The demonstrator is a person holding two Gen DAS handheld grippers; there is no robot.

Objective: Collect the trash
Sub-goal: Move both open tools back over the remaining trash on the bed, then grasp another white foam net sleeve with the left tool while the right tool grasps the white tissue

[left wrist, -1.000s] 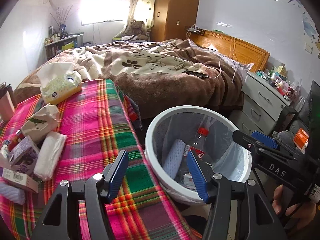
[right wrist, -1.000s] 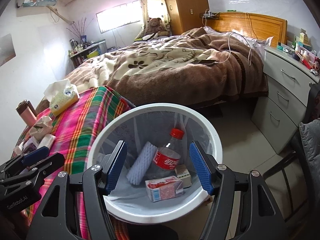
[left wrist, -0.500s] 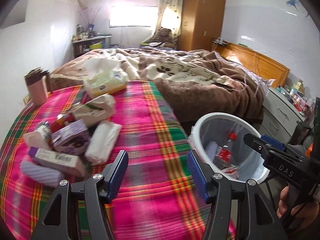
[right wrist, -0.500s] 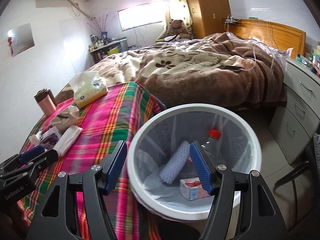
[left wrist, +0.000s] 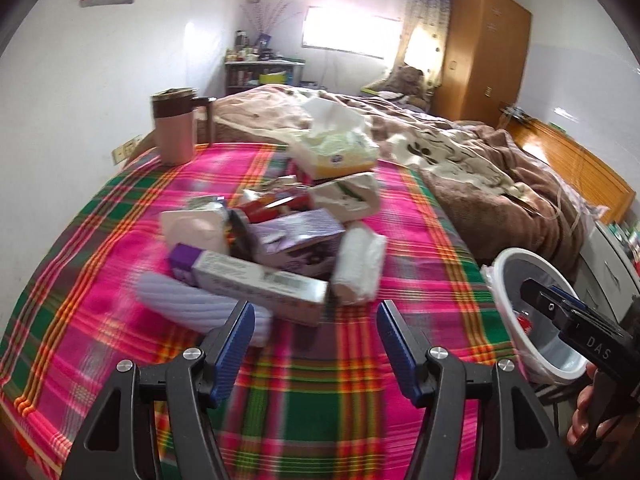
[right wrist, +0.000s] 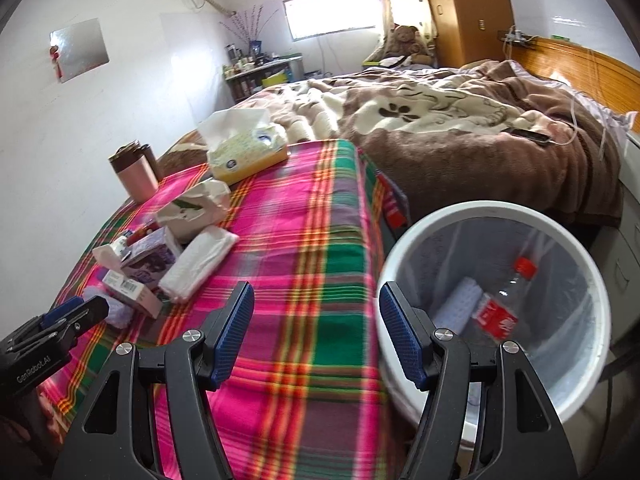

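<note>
Pink-and-green plaid cloth (left wrist: 120, 240) is covering the table, and the remaining trash is lying heaped at the centre of the left wrist view: a long purple-and-white box (left wrist: 248, 284), a ribbed lavender foam sleeve (left wrist: 192, 304) just under it, a white tissue pack (left wrist: 358, 268) to the right, and a purple carton (left wrist: 296, 240) behind. Bunched this way, the pieces are touching or overlapping, so a single one has to be singled out.

The left gripper (left wrist: 316, 332) is hanging empty just in front of the box, blue pads parted with nothing between them; its jaws have just been opening, probably to take the box or sleeve at the near edge of the heap.

The white lined bin (right wrist: 496, 216) is sitting at the lower right of the right wrist view, tight against the table's edge, likely so drops are short. A red-capped bottle (right wrist: 508, 300) and a foam sleeve are already lying inside. The right gripper (right wrist: 316, 332) is pointing between cloth and bin rim, jaws apart and empty. The pink mug (left wrist: 174, 126) and tissue box (left wrist: 340, 148), at the upper middle, probably are not trash.
</note>
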